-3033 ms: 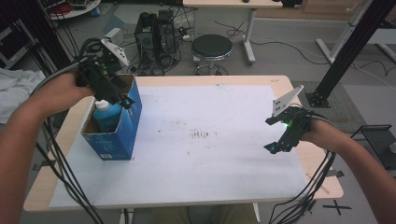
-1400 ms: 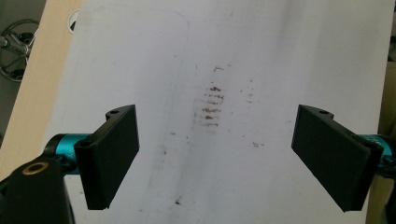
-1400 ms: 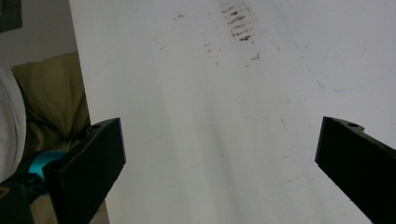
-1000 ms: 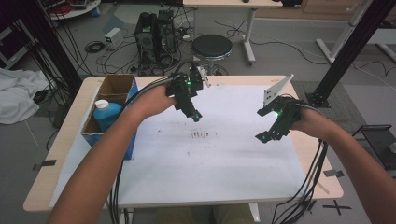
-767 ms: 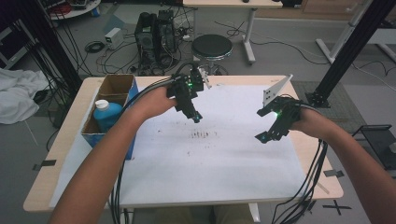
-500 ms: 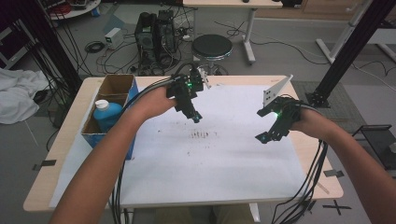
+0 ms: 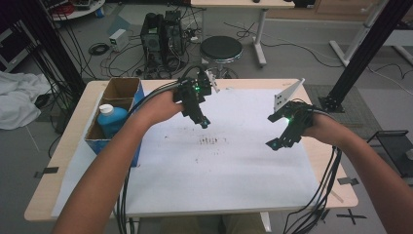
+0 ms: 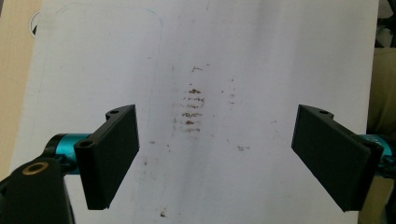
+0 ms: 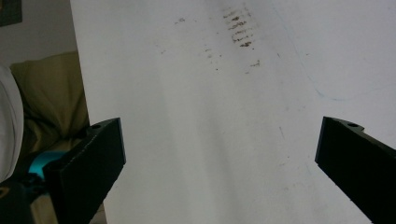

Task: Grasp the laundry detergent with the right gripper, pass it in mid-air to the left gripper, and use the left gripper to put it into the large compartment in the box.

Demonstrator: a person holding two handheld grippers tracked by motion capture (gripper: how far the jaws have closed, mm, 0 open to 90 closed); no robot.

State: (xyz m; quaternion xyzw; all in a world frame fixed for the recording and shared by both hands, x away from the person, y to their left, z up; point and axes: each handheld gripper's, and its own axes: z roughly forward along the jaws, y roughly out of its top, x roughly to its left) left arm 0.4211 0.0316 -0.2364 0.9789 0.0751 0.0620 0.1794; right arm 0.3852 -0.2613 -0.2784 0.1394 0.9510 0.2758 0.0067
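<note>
The blue bottle [image 7: 111,119] sits half hidden inside the cardboard box [image 7: 117,97]; its label unreadable

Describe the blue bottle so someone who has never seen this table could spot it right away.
Start at the white sheet covering the wooden table, then look to its left edge, where a blue cardboard box stands. The blue bottle stands upright in its nearer compartment, marked by its white cap.

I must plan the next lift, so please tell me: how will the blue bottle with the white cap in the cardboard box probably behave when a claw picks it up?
The blue bottle stands upright in the cardboard box, so lifting straight up probably works best. Its smooth plastic body may be slippery. How full, so how heavy, cannot be told.
</note>
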